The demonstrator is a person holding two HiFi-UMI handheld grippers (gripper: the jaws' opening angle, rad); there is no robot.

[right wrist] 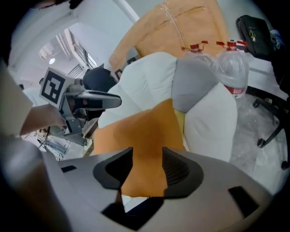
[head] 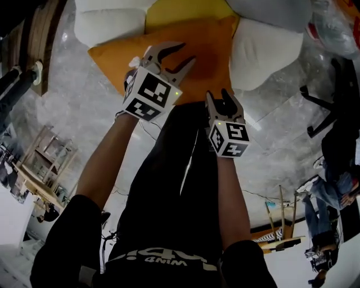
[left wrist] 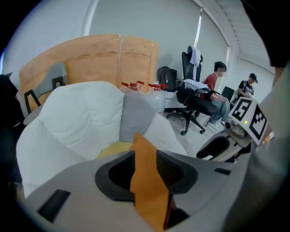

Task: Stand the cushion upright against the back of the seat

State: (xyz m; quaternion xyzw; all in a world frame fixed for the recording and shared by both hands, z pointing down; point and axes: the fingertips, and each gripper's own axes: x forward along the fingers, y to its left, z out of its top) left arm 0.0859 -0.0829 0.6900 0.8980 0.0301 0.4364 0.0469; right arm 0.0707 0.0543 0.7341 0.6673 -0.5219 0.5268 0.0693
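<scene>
An orange cushion (head: 208, 50) lies flat on the seat of a white armchair (head: 109, 25), with a yellow seat pad (head: 185, 11) behind it. My left gripper (head: 188, 52) is over the cushion's near left part with its jaws spread. In the left gripper view a thin orange corner (left wrist: 147, 181) stands between the jaws of that gripper (left wrist: 145, 170), with gaps on both sides. My right gripper (head: 218, 95) is at the cushion's near edge. In the right gripper view the cushion (right wrist: 140, 136) shows through the gap of that gripper (right wrist: 147, 167), and the pads do not press it.
A grey cushion (left wrist: 136, 118) and a white side cushion (head: 259, 50) lean on the armchair. Water bottles (right wrist: 233, 68) and a large paper-wrapped object (left wrist: 113, 54) stand behind it. To the right are an office chair (left wrist: 195, 99) and seated people. Clear plastic sheeting covers the floor.
</scene>
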